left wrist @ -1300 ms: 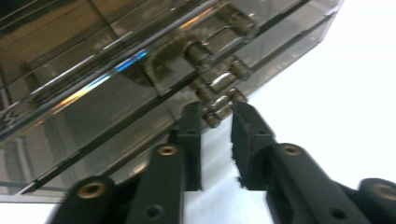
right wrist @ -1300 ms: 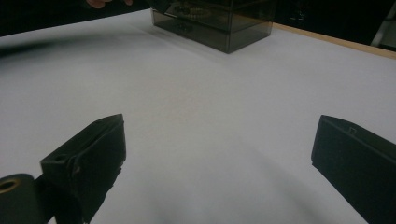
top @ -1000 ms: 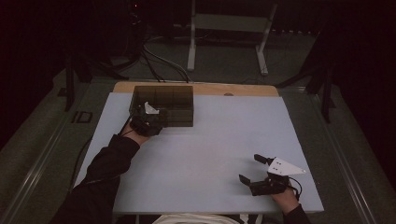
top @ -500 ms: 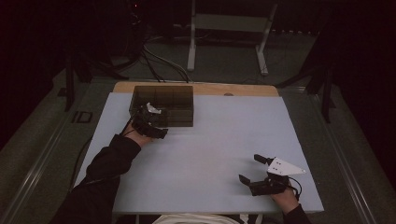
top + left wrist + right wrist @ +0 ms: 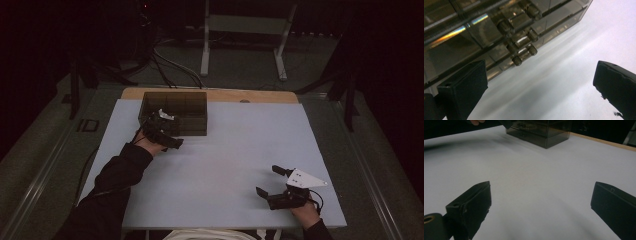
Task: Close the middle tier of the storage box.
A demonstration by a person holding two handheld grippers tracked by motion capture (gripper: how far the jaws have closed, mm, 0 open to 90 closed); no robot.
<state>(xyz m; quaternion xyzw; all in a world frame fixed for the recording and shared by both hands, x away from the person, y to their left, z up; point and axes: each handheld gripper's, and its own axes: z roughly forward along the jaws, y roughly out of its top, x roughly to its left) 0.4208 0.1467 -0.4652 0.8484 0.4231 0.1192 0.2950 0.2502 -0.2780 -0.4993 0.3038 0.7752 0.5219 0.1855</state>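
At five o'clock on the surface (image 5: 230,165), the right tongs (image 5: 267,181) rest low, jaws spread and empty, aimed toward ten o'clock. At ten o'clock the left forearm reaches up to the left tongs (image 5: 167,136), whose jaws have just been opening, nothing between them, apparently just clear of the smoky drawer box (image 5: 176,111) and its knobs (image 5: 524,51).

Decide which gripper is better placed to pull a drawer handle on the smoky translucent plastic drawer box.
Left. The left gripper sits open beside the smoky translucent plastic drawer box, facing its handles; the right gripper rests far off.
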